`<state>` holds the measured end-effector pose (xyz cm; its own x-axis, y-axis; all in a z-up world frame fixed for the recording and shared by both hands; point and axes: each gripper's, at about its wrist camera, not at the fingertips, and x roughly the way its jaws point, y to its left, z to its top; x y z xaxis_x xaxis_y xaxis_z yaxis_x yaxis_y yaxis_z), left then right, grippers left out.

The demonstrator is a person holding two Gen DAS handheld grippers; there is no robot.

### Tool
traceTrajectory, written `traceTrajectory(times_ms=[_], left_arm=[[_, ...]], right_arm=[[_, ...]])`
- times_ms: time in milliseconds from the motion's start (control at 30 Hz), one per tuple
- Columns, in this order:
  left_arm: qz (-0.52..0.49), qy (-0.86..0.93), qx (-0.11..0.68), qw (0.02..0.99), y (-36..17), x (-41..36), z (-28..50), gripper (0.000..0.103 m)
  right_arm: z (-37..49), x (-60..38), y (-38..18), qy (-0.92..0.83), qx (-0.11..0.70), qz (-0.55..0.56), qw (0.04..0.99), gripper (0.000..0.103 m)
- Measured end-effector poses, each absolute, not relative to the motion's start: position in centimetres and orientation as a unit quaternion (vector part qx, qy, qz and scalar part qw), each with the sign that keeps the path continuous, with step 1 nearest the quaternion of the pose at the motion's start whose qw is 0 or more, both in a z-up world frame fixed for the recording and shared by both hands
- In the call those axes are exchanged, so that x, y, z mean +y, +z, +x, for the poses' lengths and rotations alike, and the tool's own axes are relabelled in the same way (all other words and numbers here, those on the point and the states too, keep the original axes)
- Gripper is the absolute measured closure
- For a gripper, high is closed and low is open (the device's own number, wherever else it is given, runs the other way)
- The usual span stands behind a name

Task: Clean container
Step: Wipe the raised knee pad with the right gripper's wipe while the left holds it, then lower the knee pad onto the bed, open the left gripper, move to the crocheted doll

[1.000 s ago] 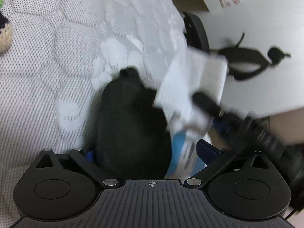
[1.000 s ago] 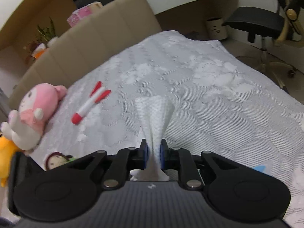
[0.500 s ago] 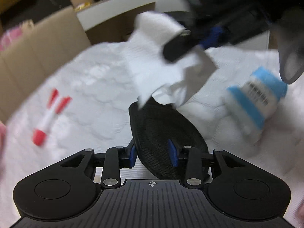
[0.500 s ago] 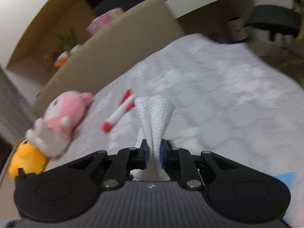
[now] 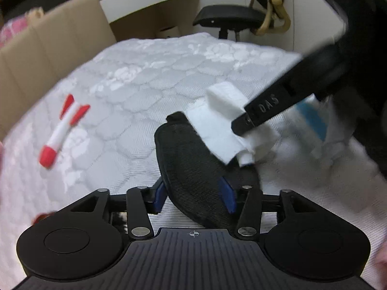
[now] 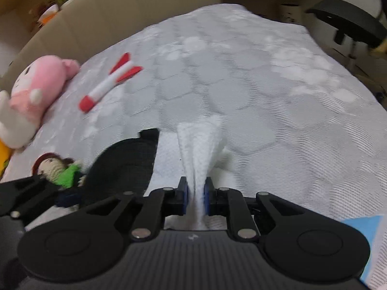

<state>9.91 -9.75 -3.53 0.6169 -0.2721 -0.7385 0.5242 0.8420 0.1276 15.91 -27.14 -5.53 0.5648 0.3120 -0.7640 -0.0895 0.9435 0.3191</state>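
Left gripper (image 5: 194, 194) clamps black case (image 5: 193, 166); right gripper (image 6: 195, 199) pinches wipe (image 6: 200, 149), hiding case's edge.

1. Left claw (image 5: 194, 193): seen at lower centre of the left wrist view, blue-padded fingers (image 5: 159, 194) spread moderately, clamped on either side of the black mesh container (image 5: 193, 166). Left pad on the container's left edge, right pad against its right wall.
2. Right claw (image 6: 195, 194): lower centre of the right wrist view, fingers drawn close together, pinching a white paper towel (image 6: 199, 152) that fans out forward above the pads.
3. In the left wrist view, the right claw enters from the upper right as a dark, blurred finger, angled down-left, with the towel pressed on the container's upper right rim.
4. Left claw visible at the lower left of the right wrist view, blurred.
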Motion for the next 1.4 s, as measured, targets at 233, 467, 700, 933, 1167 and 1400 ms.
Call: traceTrajectory(times_ms=[233,467,700,933,1167,1400], left_arm=[[0.188,-0.237,0.260,0.917,1.5,-3.1,7.5,0.009],[0.340,-0.217,0.318,0.858,-1.2,1.3,9.6,0.008],[0.295,-0.234,0.381,0.845,-4.4,1.8,12.8,0.000],[0.259,-0.188,0.363,0.875,-3.6,1.8,12.6,0.000],[0.278,-0.236,0.357,0.860,-3.1,4.0,12.3,0.000],[0.277,-0.245,0.427,0.825,-7.1,3.5,14.9,0.000]], right_arm=[[15.7,-28.3,-5.9,0.109,0.454,0.138,0.873,0.087],[15.1,-27.2,-5.1,0.139,0.434,0.132,0.880,0.087],[13.9,-27.6,-2.7,0.170,0.384,0.181,0.889,0.086],[14.3,-28.2,-3.5,0.131,0.403,0.177,0.888,0.086],[14.0,-27.7,-3.0,0.137,0.397,0.177,0.890,0.086],[13.0,-26.7,-2.0,0.165,0.370,0.182,0.896,0.086]])
